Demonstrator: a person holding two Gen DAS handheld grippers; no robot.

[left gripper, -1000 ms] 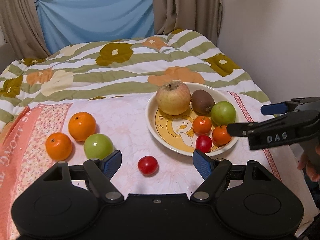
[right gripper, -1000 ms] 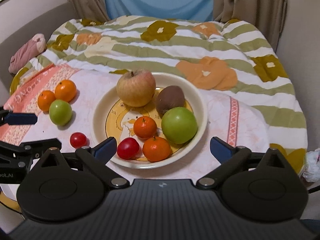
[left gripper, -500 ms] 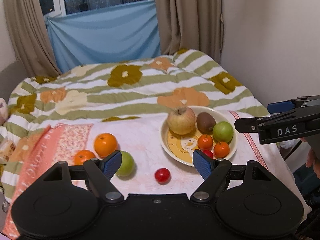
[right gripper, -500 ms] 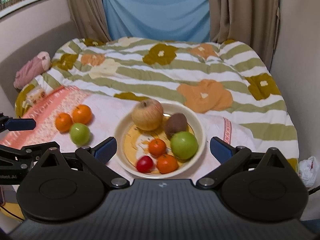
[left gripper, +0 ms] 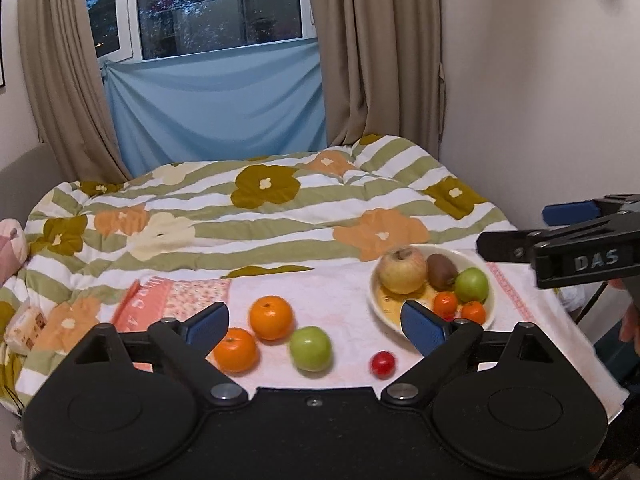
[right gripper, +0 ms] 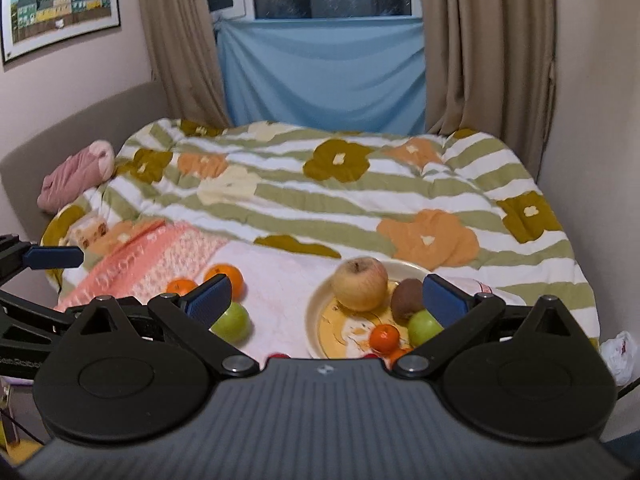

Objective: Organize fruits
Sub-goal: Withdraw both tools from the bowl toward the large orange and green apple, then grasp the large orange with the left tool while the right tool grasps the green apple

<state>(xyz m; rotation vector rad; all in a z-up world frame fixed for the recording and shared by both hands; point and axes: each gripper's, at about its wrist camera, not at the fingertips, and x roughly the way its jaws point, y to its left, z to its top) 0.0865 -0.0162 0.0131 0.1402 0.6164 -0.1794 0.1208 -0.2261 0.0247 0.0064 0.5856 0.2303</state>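
Both grippers have drawn up and back from the bed (left gripper: 280,216). Left gripper (left gripper: 314,322) fingers have just been opening, nothing between them; right gripper (right gripper: 326,296) spread, empty. Cherry tomato (left gripper: 383,364), green apple (left gripper: 311,349) and two oranges (left gripper: 271,317) remain outside the plate (left gripper: 490,300): sorting unfinished.

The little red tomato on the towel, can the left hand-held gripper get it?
Probably yes. The tomato lies alone on the towel, nothing beside or over it, and the left hand-held gripper is open and empty, its jaws having just opened wider. It only needs to come down.
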